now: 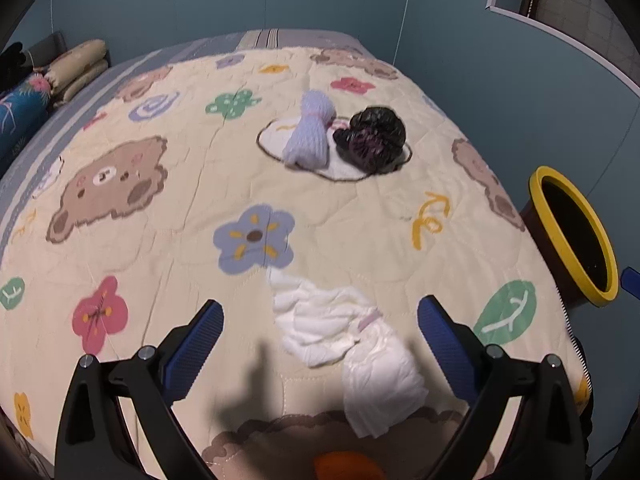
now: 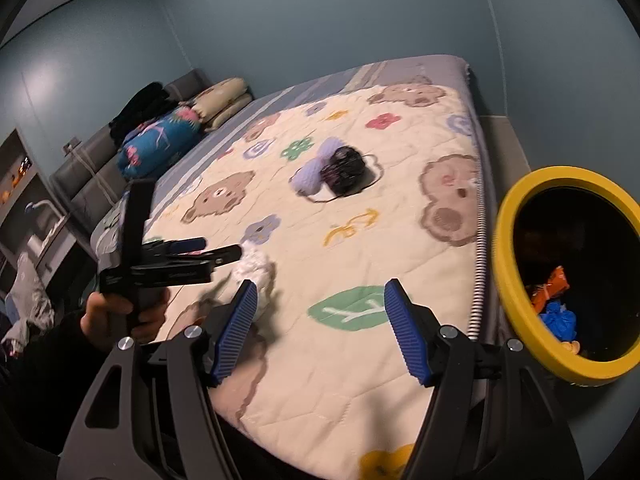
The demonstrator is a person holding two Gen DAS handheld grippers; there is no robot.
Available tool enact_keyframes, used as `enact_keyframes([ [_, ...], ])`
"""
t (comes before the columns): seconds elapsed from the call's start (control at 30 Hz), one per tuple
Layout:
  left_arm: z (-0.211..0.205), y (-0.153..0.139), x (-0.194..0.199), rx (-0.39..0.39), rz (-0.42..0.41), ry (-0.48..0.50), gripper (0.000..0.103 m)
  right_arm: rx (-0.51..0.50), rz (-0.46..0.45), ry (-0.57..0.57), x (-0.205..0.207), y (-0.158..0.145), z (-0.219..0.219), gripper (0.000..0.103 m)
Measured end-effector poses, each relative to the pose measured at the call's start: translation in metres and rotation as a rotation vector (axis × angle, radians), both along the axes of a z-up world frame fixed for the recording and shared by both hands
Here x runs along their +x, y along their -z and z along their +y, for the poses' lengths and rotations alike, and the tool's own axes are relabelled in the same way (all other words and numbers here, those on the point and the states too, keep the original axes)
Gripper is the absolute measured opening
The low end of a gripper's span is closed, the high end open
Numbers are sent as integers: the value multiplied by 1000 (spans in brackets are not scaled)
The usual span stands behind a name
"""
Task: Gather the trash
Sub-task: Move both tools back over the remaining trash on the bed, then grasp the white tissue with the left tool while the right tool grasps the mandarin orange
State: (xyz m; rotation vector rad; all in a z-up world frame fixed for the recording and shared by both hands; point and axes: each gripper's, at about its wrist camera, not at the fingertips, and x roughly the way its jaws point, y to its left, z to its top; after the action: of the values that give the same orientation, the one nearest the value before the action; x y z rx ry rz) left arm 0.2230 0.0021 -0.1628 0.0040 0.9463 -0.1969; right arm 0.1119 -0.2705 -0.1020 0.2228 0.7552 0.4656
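Bed [image 1: 160,208] under a cream quilt printed with bears, flowers and leaves

A crumpled white bag [image 1: 340,344] lies near the quilt's near edge; well beyond it, on a white cloud print, a lavender tied bag [image 1: 310,132] rests just beside a black crumpled bag [image 1: 372,136]. Folded cream pillows [image 1: 78,66] and a blue floral bolster [image 1: 20,110] sit at the head end.

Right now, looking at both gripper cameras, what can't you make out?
- Bin contents: right wrist view, mostly lost in its dark interior.
- Orange thing: left wrist view, cut off by the bottom edge.
- White trash: right wrist view, blurred, partly behind the left gripper.
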Motion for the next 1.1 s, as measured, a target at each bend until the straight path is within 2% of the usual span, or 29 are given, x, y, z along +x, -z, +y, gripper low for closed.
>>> enact_keyframes([
  [0.23,-4,26,9,12,61,21,93,-56,17,-147,-14,14,52,63],
  [0.3,-6,32,11,13,75,37,79,-68,14,-191,-19,18,68,63],
  [0.43,-11,40,13,-17,103,74,64,-90,43,-289,-23,30,105,63],
  [0.5,-11,43,12,-40,113,99,51,-100,58,-326,-23,36,120,63],
  [0.57,-10,44,11,-52,116,113,45,-110,79,-356,-20,44,136,63],
  [0.6,-8,44,11,-61,114,121,37,-109,91,-371,-18,48,141,63],
  [0.7,-1,44,12,-104,122,127,24,-112,123,-412,-15,61,159,63],
  [0.9,12,47,16,-202,141,127,16,-144,138,-456,-7,77,189,61],
  [1.1,16,49,17,-244,146,119,16,-173,149,-451,6,96,205,50],
])
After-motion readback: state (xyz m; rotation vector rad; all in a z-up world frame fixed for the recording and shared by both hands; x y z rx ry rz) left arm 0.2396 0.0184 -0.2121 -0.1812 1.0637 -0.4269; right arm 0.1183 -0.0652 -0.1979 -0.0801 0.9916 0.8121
